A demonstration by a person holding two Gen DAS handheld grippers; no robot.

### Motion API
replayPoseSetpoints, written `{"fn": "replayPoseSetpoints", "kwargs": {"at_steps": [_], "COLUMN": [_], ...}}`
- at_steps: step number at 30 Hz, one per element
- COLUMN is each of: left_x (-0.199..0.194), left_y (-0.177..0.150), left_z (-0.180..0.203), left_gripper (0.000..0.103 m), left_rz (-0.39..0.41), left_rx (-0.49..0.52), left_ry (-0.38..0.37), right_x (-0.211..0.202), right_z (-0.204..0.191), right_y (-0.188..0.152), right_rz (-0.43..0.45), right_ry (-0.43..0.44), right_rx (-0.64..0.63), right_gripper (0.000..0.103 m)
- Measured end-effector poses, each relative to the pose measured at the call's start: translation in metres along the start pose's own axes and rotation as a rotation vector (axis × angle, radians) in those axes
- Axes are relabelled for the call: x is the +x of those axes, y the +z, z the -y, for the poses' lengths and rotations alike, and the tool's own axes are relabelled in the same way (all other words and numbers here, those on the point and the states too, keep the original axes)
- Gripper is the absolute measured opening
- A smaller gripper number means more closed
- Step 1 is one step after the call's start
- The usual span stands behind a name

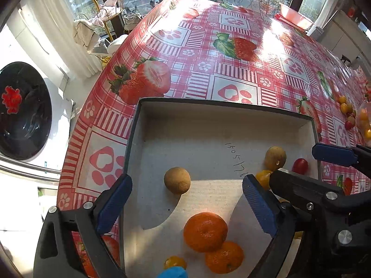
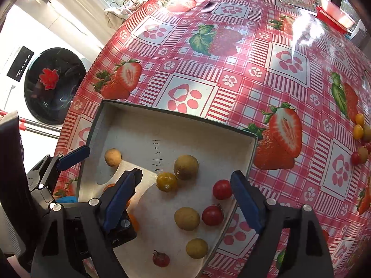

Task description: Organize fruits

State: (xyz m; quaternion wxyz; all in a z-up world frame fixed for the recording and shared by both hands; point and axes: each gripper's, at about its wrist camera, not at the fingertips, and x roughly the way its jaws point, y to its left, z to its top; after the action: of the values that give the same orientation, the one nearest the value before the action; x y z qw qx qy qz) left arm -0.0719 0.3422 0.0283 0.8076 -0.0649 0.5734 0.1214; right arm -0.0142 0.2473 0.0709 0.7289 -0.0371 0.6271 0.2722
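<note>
Handwriting on the floor of the shallow cardboard box, dark pen, digits running roughly "1505176", last strokes partly covered by a claw in the left wrist view and seen upside down in the right wrist view; no brand or printed label legible anywhere else; a black panel with small white marks on the washing machine is too small to read.

Box sits on the worktop, which wears a red-checked oilcloth printed with strawberries and paw marks.

Left claw gapes wide and grips nothing, hanging over the near-left part of the box; two oranges touching each other lie below it, a tan longan lies apart from them further in, and a yellow tomato sits at the near edge beside a blue object cut off by the frame.

Right claw also wide apart and carrying nothing, over the right part of the box; between its fingers lie a yellow cherry tomato touching a greenish longan, two red cherry tomatoes, two more longans and a small red tomato with a stalk.

Loose fruits, yellow, tan and red, remain in a cluster on the worktop at the far right, well apart from the box; a red tray stands at the far edge by the window.
</note>
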Motion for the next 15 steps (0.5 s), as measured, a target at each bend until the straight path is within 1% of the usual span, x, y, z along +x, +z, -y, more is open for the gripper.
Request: {"fn": "replayPoseSetpoints", "kwargs": {"at_steps": [1, 3, 5, 7, 9, 12, 15], "left_x": [-0.002, -0.003, -0.008, -0.014, -0.018, -0.018, -0.021], "left_y": [0.000, -0.001, -0.004, -0.007, -0.008, -0.011, -0.014], "left_z": [0.004, 0.008, 0.011, 0.011, 0.009, 0.008, 0.010], "left_gripper": [0.102, 0.102, 0.102, 0.102, 0.102, 0.102, 0.102], "left_rz": [-0.008, -0.031, -0.037, -0.033, -0.045, -0.086, -0.099], "left_rx": [0.013, 0.021, 0.017, 0.003, -0.018, -0.040, -0.040], "left_ry": [0.019, 0.026, 0.021, 0.013, 0.017, 0.020, 0.017], "right_x": [-0.003, -0.006, -0.011, -0.017, -0.019, -0.023, -0.026], "right_z": [-0.002, -0.006, -0.009, -0.008, -0.004, -0.001, -0.002], "right_y": [-0.001, -0.004, -0.007, -0.010, -0.011, -0.015, -0.017], "right_rz": [-0.006, -0.022, -0.032, -0.037, -0.048, -0.060, -0.063], "right_ry": [-0.003, -0.024, -0.045, -0.069, -0.068, -0.043, -0.056], "right_rx": [-0.003, -0.007, -0.012, -0.005, 0.012, 0.029, 0.015], "right_gripper": [0.087, 0.087, 0.089, 0.096, 0.102, 0.102, 0.102]}}
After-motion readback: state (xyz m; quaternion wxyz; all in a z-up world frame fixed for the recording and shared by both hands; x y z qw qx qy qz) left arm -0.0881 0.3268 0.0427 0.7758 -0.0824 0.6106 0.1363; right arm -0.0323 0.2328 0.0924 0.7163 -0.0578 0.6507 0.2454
